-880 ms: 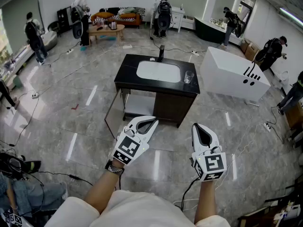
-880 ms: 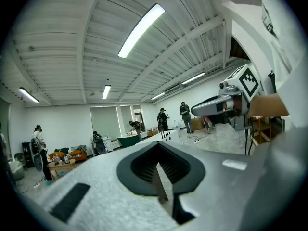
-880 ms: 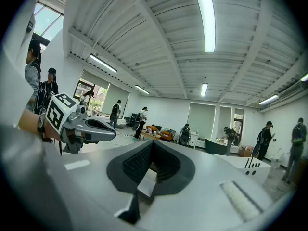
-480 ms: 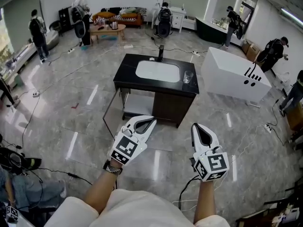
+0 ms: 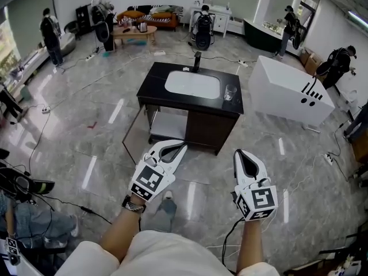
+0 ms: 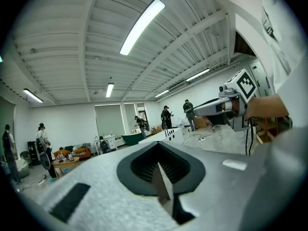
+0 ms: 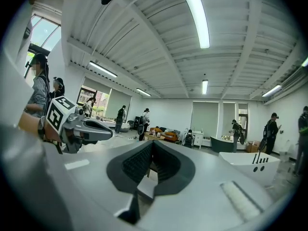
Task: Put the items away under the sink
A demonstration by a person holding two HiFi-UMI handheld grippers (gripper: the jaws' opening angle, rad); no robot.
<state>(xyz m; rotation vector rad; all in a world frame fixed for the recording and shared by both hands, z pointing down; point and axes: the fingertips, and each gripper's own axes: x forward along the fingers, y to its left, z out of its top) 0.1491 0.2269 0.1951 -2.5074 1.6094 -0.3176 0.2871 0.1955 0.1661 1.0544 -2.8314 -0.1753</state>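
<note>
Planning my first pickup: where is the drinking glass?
Head view: the glass stands on the black counter, right of the basin, near the counter's right edge.

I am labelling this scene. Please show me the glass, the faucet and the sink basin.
glass [image 5: 229,92], head view, its clear side.
faucet [image 5: 196,61], head view, its dark upright body.
sink basin [image 5: 192,85], head view, its white bottom.

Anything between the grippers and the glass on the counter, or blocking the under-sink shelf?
Nothing visible. Only floor lies between left gripper, right gripper and the cabinet; the glass stands clear, and the open door exposes the shelf.
</note>
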